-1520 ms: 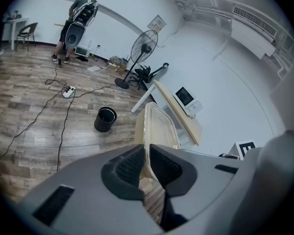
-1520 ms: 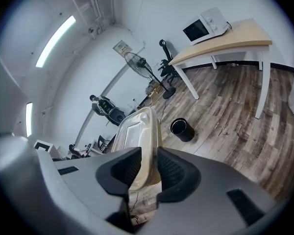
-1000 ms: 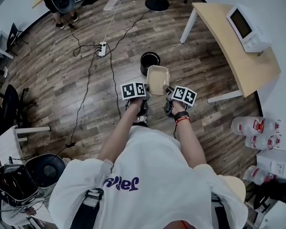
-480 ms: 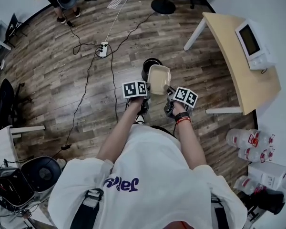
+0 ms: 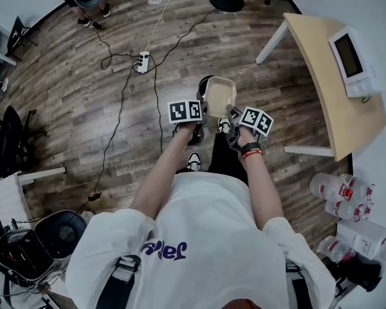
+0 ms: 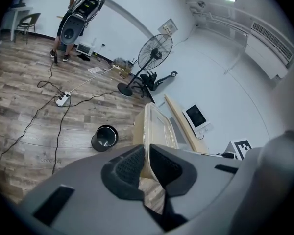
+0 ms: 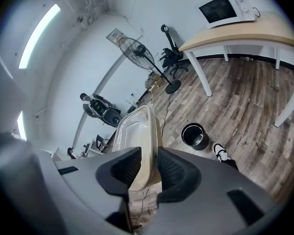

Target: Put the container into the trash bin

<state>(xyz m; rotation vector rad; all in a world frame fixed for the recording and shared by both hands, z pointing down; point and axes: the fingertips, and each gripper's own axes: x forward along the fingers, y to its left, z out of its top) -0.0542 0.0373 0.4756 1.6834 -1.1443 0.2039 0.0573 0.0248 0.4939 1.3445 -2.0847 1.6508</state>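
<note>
Wood-plank floor [image 5: 83, 108]: matte, grey-brown. Pale wooden table [image 5: 321, 89] at your right, curved edge. Container [image 5: 219, 96]: translucent beige plastic, shallow rounded rectangle. You hold it in air, long axis pointing away from you, overlapping round black trash bin [image 6: 104, 137] in head view. Left gripper [image 6: 146, 168] jaws pinch near rim. Right gripper [image 7: 149, 168] jaws opening slightly, rim between ribbed pads.

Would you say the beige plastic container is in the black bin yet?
Out: the beige plastic container is gripped aloft, apart from the round black bin.
</note>
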